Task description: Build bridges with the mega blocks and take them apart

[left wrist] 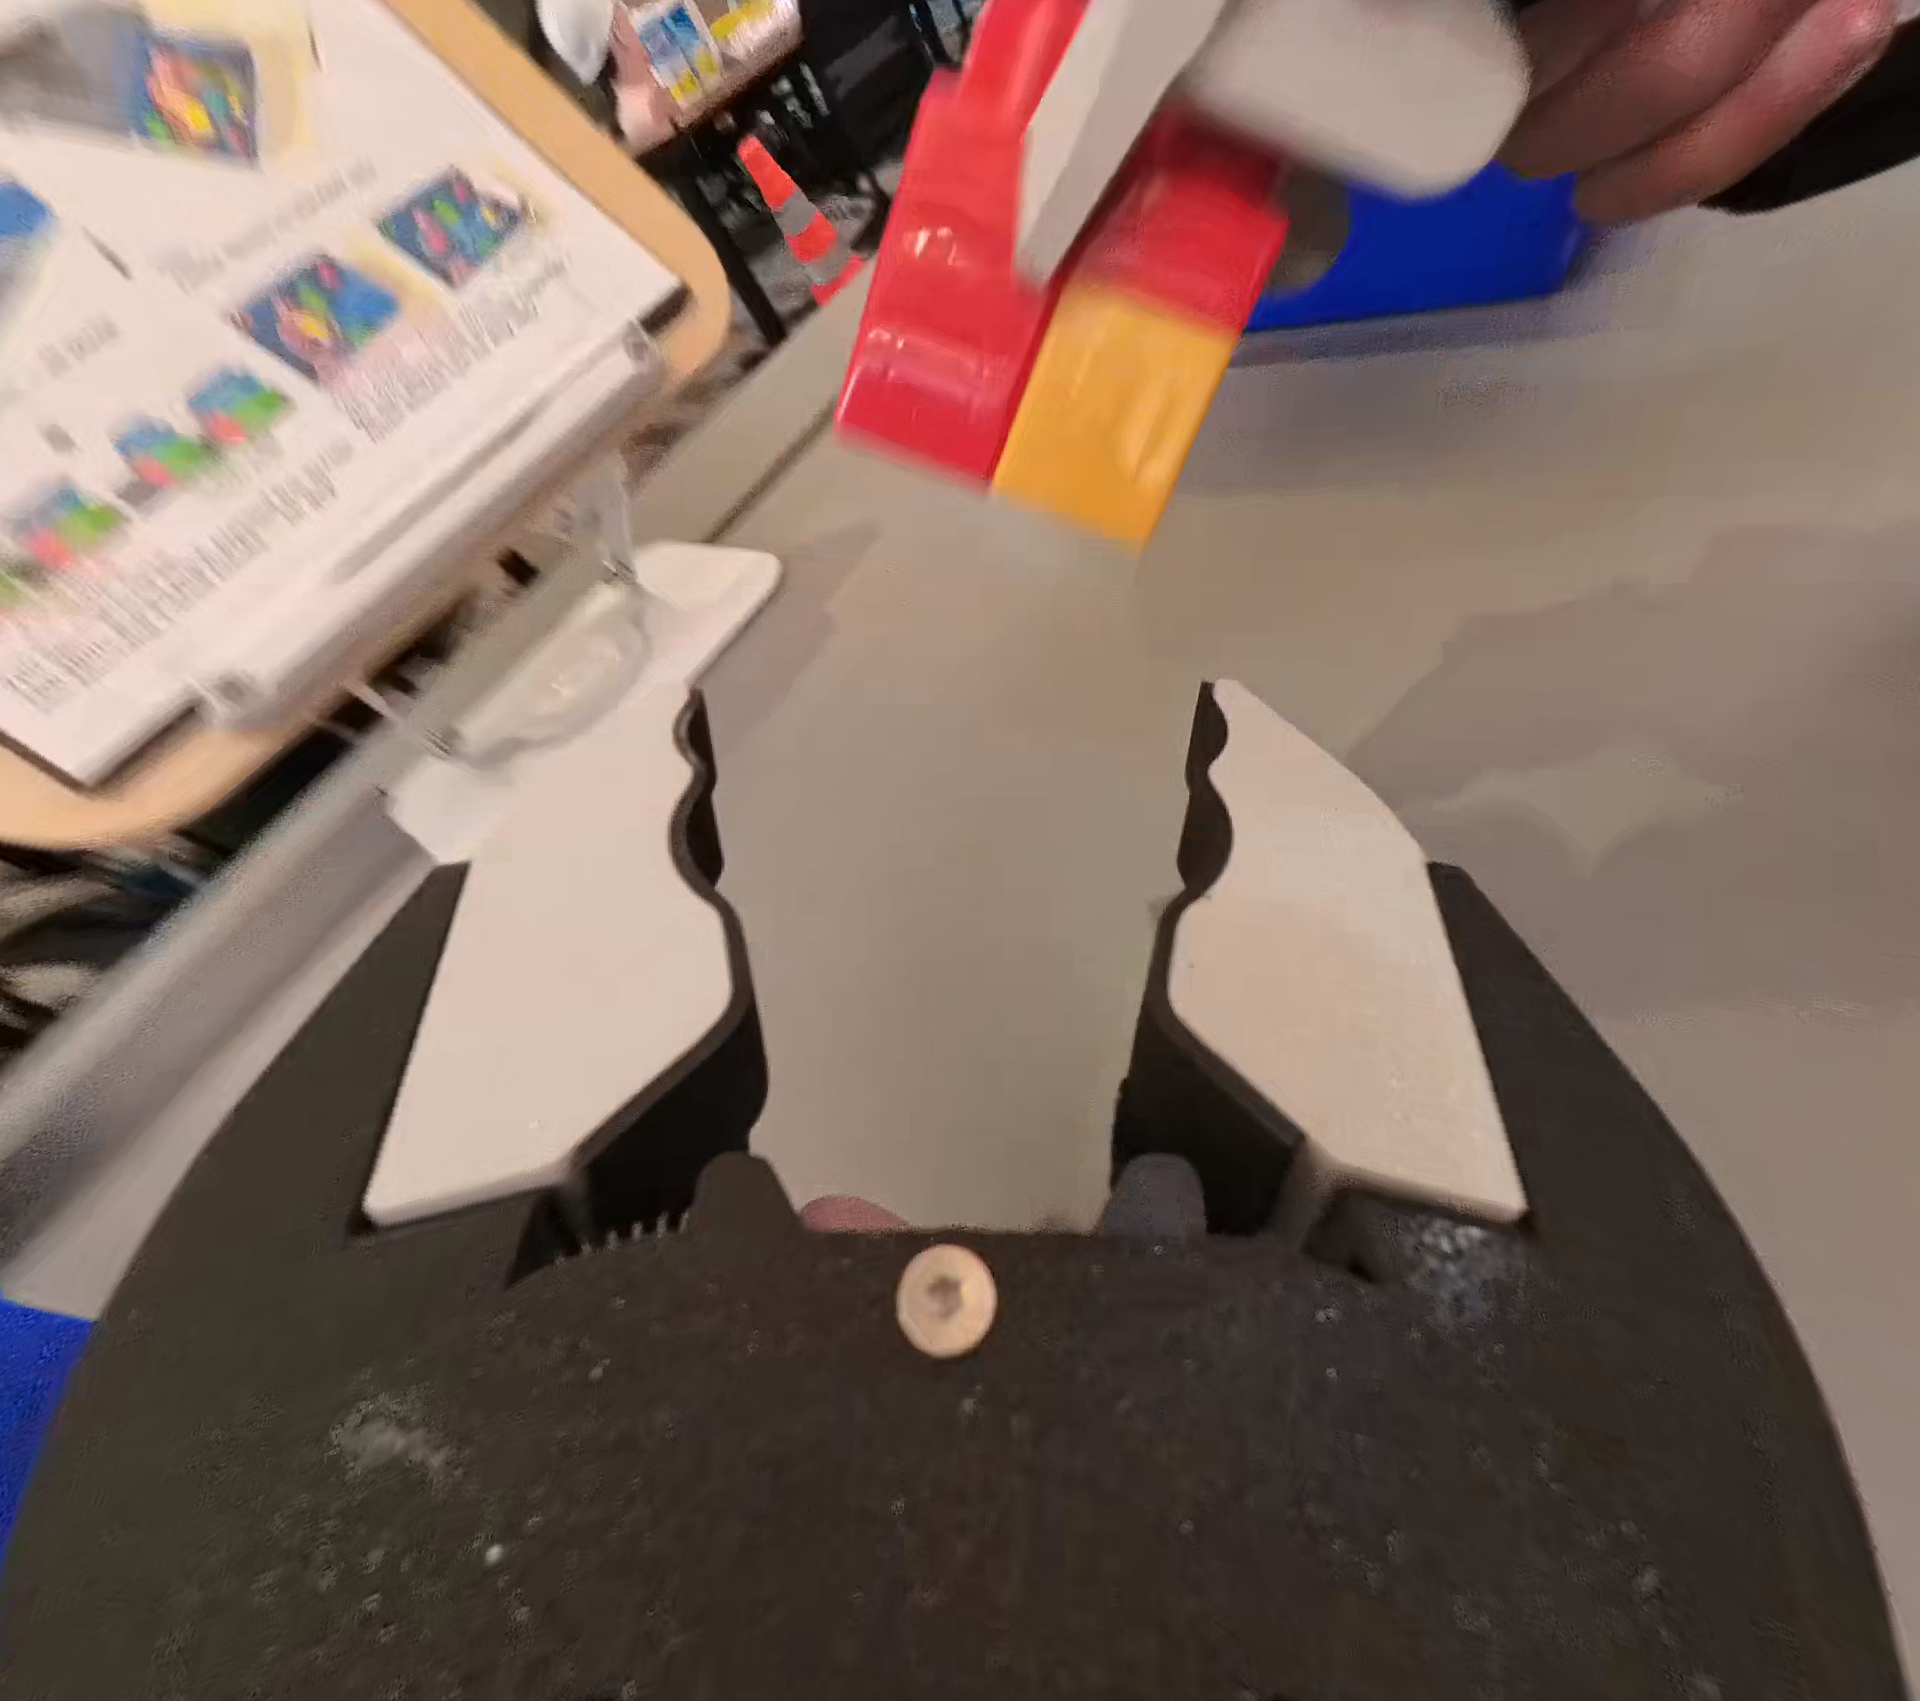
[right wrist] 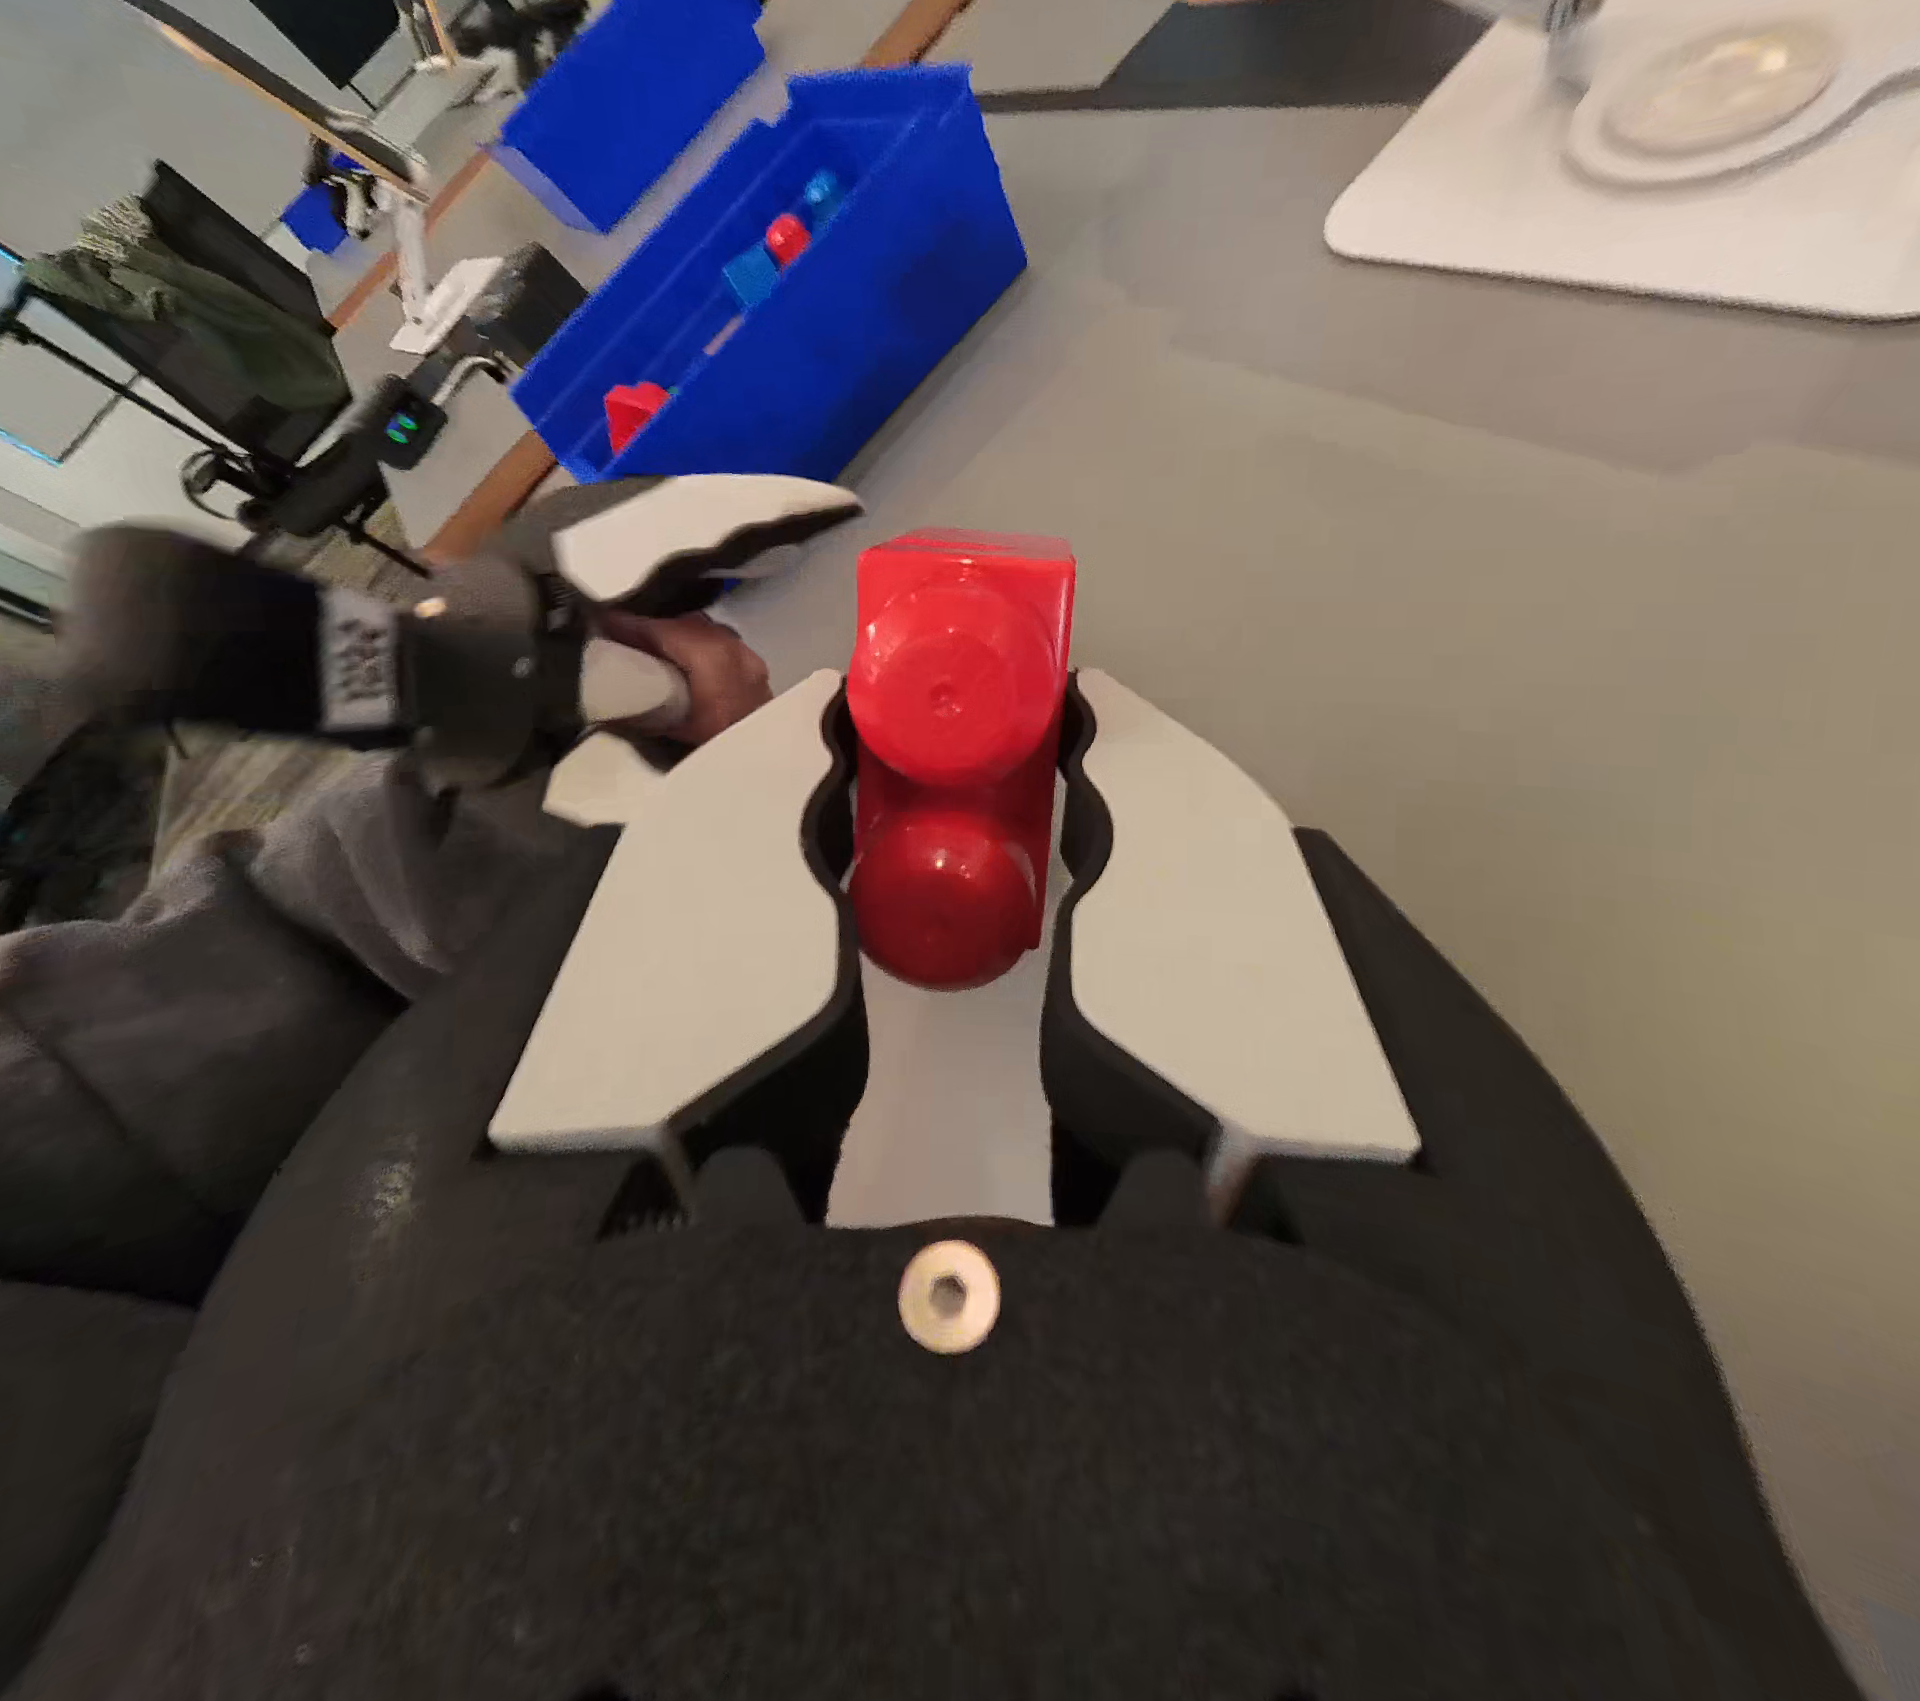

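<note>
From the left wrist view, the left tool (left wrist: 951,804) stands wide with nothing between its pale fingers, over a bare stretch of smooth grey desk (left wrist: 1455,612). Ahead of it, raised off the desk, the right tool (left wrist: 1091,217) grips a red two-stud plastic block (left wrist: 945,301) with a yellow-orange plastic block (left wrist: 1112,404) joined to it; a hand (left wrist: 1704,20) wraps that tool's handle. Beyond, a blue plastic bin (left wrist: 1423,249) sits on the desk. Up and left of the tool, a white instruction sheet with coloured pictures (left wrist: 260,301) leans on a white stand (left wrist: 665,612) near the desk's left edge. Past the edge the room shows dark chairs and an orange traffic cone (left wrist: 790,207).

From the right wrist view, the right tool (right wrist: 951,778) is closed narrow on the red block (right wrist: 956,747), studs facing the camera. Grey desk (right wrist: 1455,612) lies open ahead and to the right. Ahead-left is the blue bin (right wrist: 831,363), holding a few red and blue blocks, near the desk's wooden edge. Left of the tool, the left tool (right wrist: 707,529) hovers over that edge. Far ahead-right stands the white stand (right wrist: 1507,228).
</note>
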Demonstrator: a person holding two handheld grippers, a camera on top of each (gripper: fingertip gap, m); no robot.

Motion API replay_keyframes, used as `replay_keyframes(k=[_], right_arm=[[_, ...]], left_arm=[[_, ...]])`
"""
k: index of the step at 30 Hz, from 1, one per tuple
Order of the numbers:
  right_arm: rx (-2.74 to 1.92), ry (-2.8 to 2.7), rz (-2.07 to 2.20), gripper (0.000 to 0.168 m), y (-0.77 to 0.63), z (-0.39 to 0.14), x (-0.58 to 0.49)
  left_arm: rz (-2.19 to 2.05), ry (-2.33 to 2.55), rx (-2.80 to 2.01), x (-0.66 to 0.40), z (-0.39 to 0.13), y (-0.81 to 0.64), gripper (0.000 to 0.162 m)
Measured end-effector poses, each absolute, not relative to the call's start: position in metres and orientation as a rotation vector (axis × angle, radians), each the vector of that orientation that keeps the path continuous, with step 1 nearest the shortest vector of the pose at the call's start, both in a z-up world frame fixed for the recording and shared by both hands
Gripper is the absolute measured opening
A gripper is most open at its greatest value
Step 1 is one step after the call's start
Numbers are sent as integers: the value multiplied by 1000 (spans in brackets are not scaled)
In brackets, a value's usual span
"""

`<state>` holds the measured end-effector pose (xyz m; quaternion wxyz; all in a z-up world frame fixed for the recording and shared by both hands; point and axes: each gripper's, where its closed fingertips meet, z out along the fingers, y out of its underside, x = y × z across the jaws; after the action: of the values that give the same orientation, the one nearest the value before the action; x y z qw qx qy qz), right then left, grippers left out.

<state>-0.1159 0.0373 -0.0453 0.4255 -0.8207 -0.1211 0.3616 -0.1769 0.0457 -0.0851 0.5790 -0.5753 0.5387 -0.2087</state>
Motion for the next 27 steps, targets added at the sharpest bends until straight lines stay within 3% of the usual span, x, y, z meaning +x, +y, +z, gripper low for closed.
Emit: replay_keyframes(k=[5,11,18,27], right_arm=[[-1970,-338,800,37,8,17,-51],[-2137,-228,416,37,13,45,83],[-2552,31,38,37,69,-31,231],[-2747,144,-108,38,118,-129,270]], left_arm=[[-1010,1083,-1743,-192,-113,49,96],[-1465,868,-1761,-204,-93,54,89],[-1417,881,-1753,-204,-92,58,85],[-1228,1015,-1750,-198,-104,50,84]])
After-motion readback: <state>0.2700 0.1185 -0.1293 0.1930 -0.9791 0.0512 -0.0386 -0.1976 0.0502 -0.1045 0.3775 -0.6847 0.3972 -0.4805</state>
